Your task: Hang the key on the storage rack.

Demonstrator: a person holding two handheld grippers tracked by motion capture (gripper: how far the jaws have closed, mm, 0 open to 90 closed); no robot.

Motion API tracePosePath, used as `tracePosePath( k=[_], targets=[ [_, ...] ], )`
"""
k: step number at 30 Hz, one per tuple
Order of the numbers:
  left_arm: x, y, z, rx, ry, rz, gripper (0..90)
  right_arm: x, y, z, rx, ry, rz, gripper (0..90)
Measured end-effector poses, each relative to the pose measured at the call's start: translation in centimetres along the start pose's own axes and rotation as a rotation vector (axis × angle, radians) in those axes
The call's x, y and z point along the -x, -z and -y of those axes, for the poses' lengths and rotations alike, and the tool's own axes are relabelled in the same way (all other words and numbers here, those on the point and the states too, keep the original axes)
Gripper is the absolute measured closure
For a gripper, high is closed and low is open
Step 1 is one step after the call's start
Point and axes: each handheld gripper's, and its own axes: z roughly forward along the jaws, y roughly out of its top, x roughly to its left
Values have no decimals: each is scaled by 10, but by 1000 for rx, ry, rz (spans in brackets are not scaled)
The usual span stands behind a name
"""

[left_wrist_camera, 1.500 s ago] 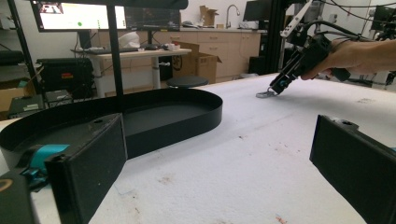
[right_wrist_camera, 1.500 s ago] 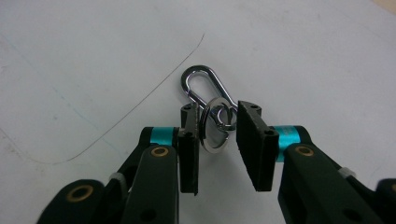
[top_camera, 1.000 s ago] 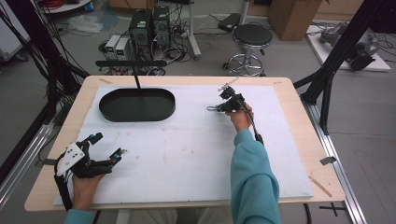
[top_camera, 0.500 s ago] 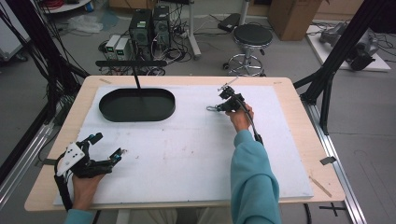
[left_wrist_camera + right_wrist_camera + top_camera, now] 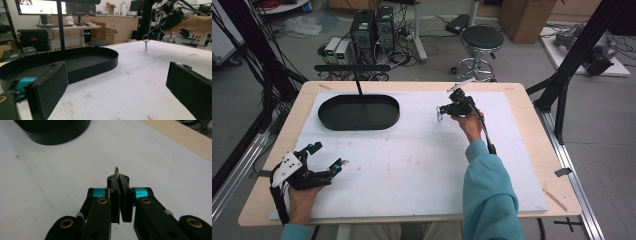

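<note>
The right gripper (image 5: 441,111) is pinching a small key ring (image 5: 116,172), its jaws just closing fully, apparently ready for lifting. Lower left, the left gripper (image 5: 328,159) is resting wide open.

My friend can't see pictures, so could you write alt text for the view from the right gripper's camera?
The right gripper has its two black jaws shut on a small metal ring, held edge-on above a white table cover. A black tray sits at top left.
</note>
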Motion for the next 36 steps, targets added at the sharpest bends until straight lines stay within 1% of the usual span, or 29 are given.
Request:
tracePosePath(
  k=[2, 4, 6, 7, 8, 9, 11, 13, 15, 16, 18, 19, 20, 21, 22, 23, 24, 26, 27, 28, 30, 31, 32, 33, 34, 35, 36],
  targets=[
    [-1, -1, -1, -2, -6, 9, 43, -3, 5, -1, 30, -1, -29, 892],
    [-2, -1, -3, -2, 7, 20, 43, -8, 10, -2, 59, 20, -49, 892],
    [-4, -4, -9, -22, 19, 25, 43, -14, 16, -3, 87, 43, -61, 893],
    [-5, -5, -13, -36, 30, 34, 43, -17, 19, -3, 97, 44, -71, 893],
    [-6, -7, -17, -48, 30, 42, 43, -19, 22, -4, 107, 45, -82, 893],
    [-7, -9, -21, -49, 32, 53, 43, -21, 25, -5, 122, 57, -96, 892],
    [-10, -14, -29, -51, 37, 86, 43, -28, 31, -8, 144, 86, -112, 892],
    [-12, -19, -37, -52, 51, 111, 43, -36, 38, -12, 172, 109, -142, 892],
    [-13, -24, -46, -60, 54, 147, 43, -44, 44, -14, 198, 122, -173, 892],
    [-13, -27, -51, -67, 62, 173, 43, -48, 46, -16, 208, 130, -190, 892],
    [-13, -35, -60, -96, 82, 249, 44, -54, 51, -17, 229, 155, -207, 892],
    [-12, -39, -65, -111, 79, 275, 44, -58, 53, -18, 236, 169, -210, 892],
    [-10, -44, -70, -132, 68, 315, 44, -61, 55, -17, 241, 171, -215, 892],
    [-9, -47, -73, -144, 58, 336, 44, -64, 57, -17, 255, 180, -230, 892],
    [-7, -50, -76, -148, 51, 350, 44, -66, 58, -16, 260, 182, -237, 892],
    [-4, -54, -82, -157, 35, 371, 44, -67, 60, -15, 267, 188, -240, 892],
    [-2, -57, -86, -166, 22, 393, 44, -71, 61, -14, 277, 199, -253, 892],
    [3, -64, -94, -181, -4, 424, 43, -76, 64, -11, 292, 201, -276, 892],
    [8, -71, -100, -202, -31, 451, 43, -78, 65, -10, 296, 202, -288, 892],
    [10, -74, -103, -207, -37, 464, 44, -82, 67, -8, 306, 204, -307, 892],
    [14, -81, -109, -218, -52, 498, 44, -85, 69, -7, 335, 213, -332, 892],
    [17, -85, -112, -225, -57, 512, 44, -86, 70, -7, 343, 213, -347, 892],
    [18, -88, -114, -229, -64, 518, 43, -89, 72, -6, 340, 222, -351, 892],
    [20, -91, -117, -235, -79, 513, 43, -90, 73, -6, 345, 230, -348, 892],
    [22, -94, -120, -241, -82, 511, 44, -91, 74, -6, 351, 231, -355, 892],
    [22, -97, -122, -245, -79, 520, 44, -92, 76, -5, 350, 231, -368, 892],
    [24, -100, -124, -246, -81, 528, 44, -93, 77, -5, 351, 236, -371, 892]
  ],
)
